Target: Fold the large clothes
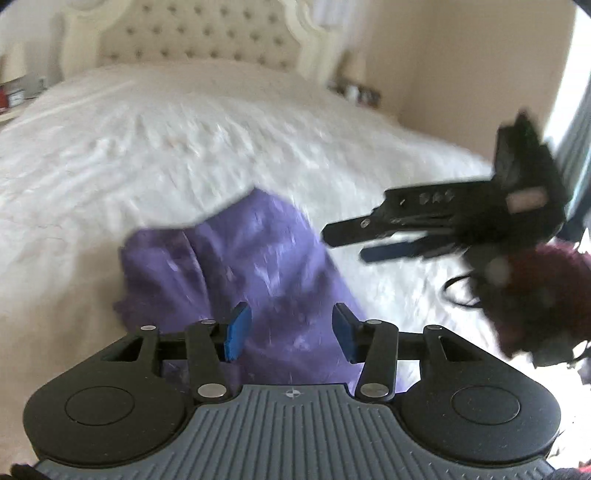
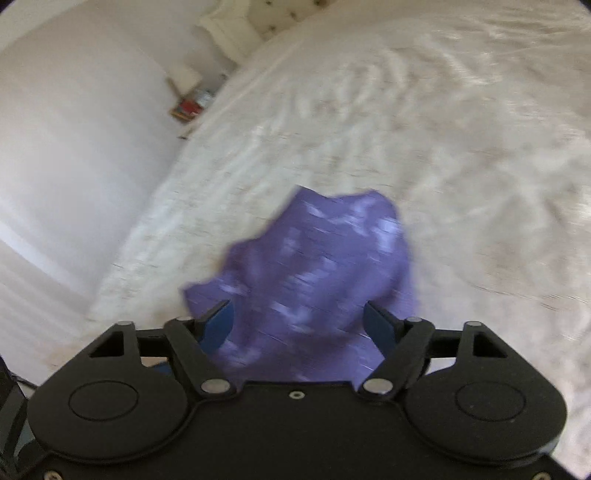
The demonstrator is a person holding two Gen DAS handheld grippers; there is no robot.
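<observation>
A purple garment point(image 1: 251, 266) with a pale pattern lies bunched on the white bedspread point(image 1: 147, 147). My left gripper point(image 1: 291, 321) hovers over its near part, jaws apart, blue pads clear of the cloth. To the right, my right gripper point(image 1: 345, 245) points left toward the garment's right edge. In the right wrist view the same garment point(image 2: 325, 258) sits crumpled just ahead of the right gripper point(image 2: 297, 310), whose jaws stand wide with only cloth below them. Both views are motion-blurred.
A tufted cream headboard point(image 1: 199, 33) closes the far end of the bed point(image 2: 443, 129). Small items sit on bedside tables point(image 1: 14, 96) point(image 1: 354, 92) point(image 2: 188, 107). A person's dark red sleeve point(image 1: 535, 295) holds the right gripper. A white wall point(image 2: 74, 147) runs beside the bed.
</observation>
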